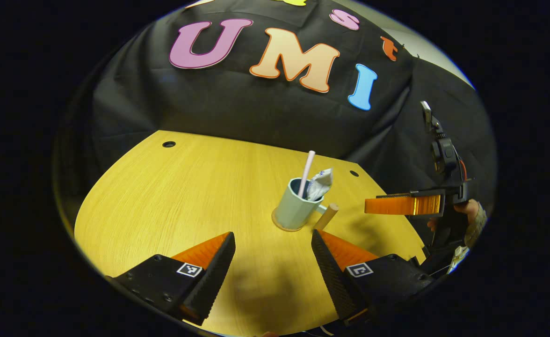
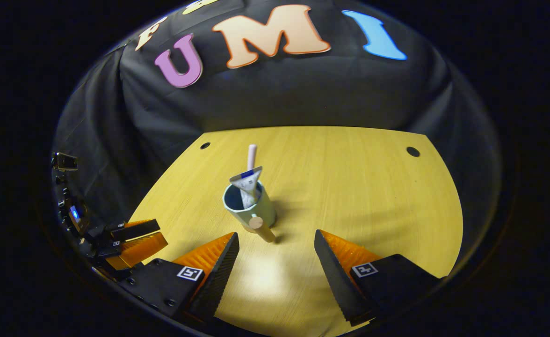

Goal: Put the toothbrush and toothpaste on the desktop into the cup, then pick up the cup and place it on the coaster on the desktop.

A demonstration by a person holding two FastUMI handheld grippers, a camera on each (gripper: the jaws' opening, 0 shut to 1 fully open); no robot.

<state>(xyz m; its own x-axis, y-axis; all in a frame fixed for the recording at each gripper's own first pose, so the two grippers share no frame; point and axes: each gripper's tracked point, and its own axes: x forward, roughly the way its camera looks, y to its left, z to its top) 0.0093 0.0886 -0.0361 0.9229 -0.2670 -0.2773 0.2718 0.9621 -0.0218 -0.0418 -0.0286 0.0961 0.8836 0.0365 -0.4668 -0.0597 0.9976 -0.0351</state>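
Observation:
A pale green cup point(image 1: 295, 208) point(image 2: 252, 209) with a wooden handle point(image 1: 326, 216) point(image 2: 261, 227) stands upright on a round coaster point(image 1: 280, 226) on the yellow desktop point(image 1: 186, 196) point(image 2: 350, 187). A pink toothbrush point(image 1: 307, 172) point(image 2: 251, 157) and a crumpled toothpaste tube point(image 1: 320, 184) point(image 2: 247, 181) stick up out of the cup. My left gripper point(image 1: 273, 255) is open just short of the cup, with nothing between its fingers. My right gripper point(image 2: 277, 255) is open too, a little back from the cup on the handle side; it also appears in the left gripper view as the right gripper point(image 1: 403, 204), held by a hand point(image 1: 472, 215).
Two small dark holes point(image 1: 169, 144) point(image 2: 413, 151) sit near the desktop's far edge. The black cloth wall hangs close behind the desk. In the right gripper view, the left gripper point(image 2: 134, 238) shows at the far left by the desk's edge.

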